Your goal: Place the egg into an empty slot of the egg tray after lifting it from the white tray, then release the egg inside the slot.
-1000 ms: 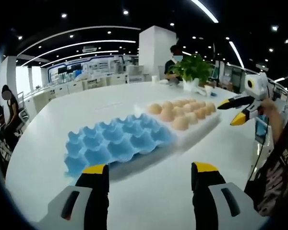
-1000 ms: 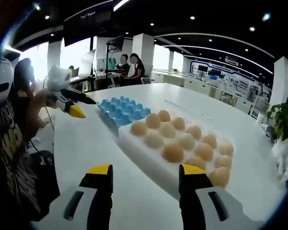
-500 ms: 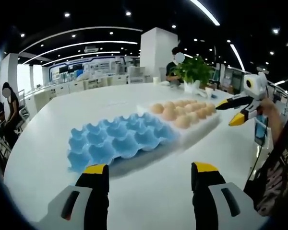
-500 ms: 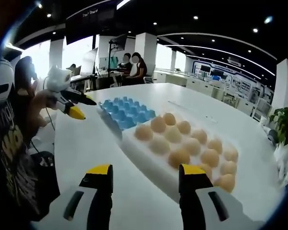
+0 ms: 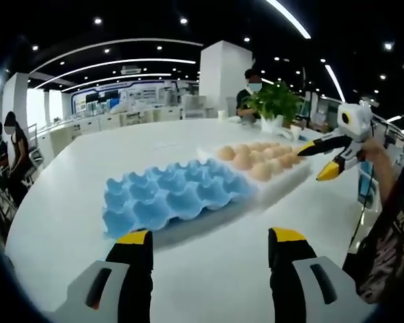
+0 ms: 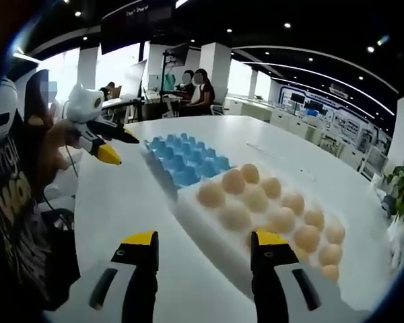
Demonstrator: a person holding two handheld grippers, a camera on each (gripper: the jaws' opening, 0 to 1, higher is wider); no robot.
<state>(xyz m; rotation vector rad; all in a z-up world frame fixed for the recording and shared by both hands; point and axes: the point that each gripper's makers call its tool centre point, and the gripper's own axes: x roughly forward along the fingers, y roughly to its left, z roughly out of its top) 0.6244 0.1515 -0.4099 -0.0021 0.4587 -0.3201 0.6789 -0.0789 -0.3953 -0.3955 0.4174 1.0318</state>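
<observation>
A blue egg tray (image 5: 168,198) with empty slots lies on the white table, end to end with a white tray (image 5: 283,185) full of tan eggs (image 5: 260,171). My left gripper (image 5: 211,237) is open and empty, hovering short of the blue tray. The right gripper (image 5: 314,161) hangs open beside the far end of the white tray. In the right gripper view, my right gripper (image 6: 203,239) is open with nothing in it, just before the white tray (image 6: 202,225) and its eggs (image 6: 211,194). The blue egg tray (image 6: 185,161) lies beyond, and the left gripper (image 6: 124,151) floats open at the left.
A potted plant (image 5: 273,101) stands at the table's far side with a person (image 5: 251,84) behind it. Two people (image 6: 192,87) sit at a desk beyond the table. My own sleeve (image 6: 13,202) fills the left edge. Bare white table (image 5: 209,269) lies under both grippers.
The right gripper has sunk a little toward the white tray's end. In the right gripper view the camera has crept closer to the eggs. Both grippers stay open and empty.
</observation>
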